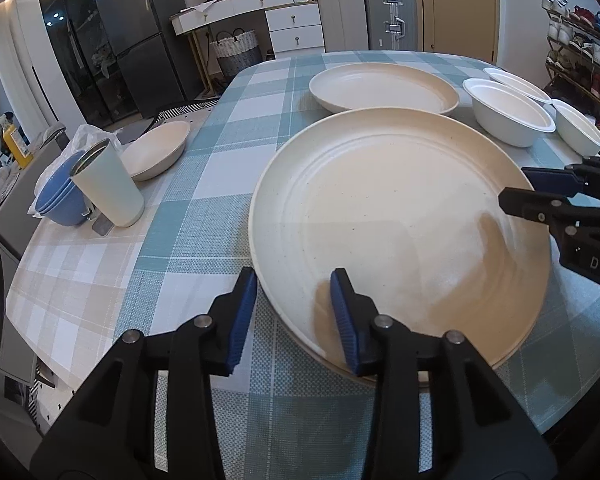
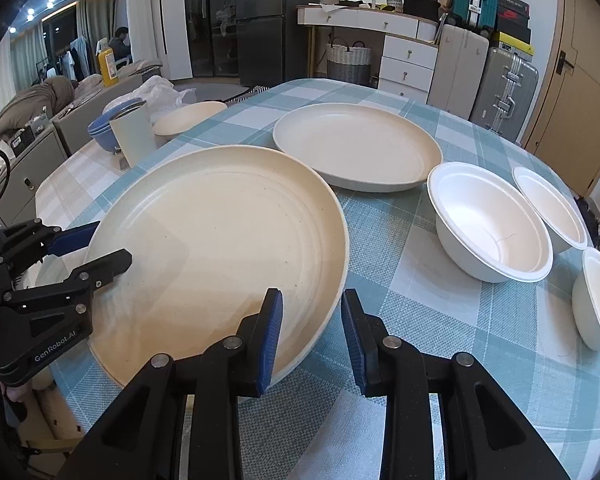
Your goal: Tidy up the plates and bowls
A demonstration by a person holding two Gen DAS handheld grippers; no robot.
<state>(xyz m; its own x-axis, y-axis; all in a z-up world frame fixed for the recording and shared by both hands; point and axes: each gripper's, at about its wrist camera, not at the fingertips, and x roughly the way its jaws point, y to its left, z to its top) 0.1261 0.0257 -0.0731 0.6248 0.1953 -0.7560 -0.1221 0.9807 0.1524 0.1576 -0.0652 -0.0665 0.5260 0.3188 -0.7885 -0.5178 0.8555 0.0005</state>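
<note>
The right gripper [image 1: 518,190] is running off the picture's right edge, while the third white bowl [image 2: 598,300] is getting cropped

Both wrist views look steeply down, close, sharing the near plate [image 1: 400,220].

Landmark: large cream plate [image 1: 400,232], lying on the checked cloth of the surface [image 1: 188,184]. Left gripper [image 1: 294,316] straddles the near-left rim of this plate: one blue pad outside the rim, the other over the plate's inner face, a visible gap between the pads and the rim. Right gripper [image 1: 520,188] reaches in at the plate's right edge, one finger above the rim and one beside it; contact cannot be told. Beyond the plate, a second cream plate [image 1: 384,88]. Right of that, three white bowls [image 1: 508,112]. Left of the landmark: pale cup [image 1: 108,188], stacked blue bowls [image 1: 56,200], small cream dish [image 1: 156,152].
</note>
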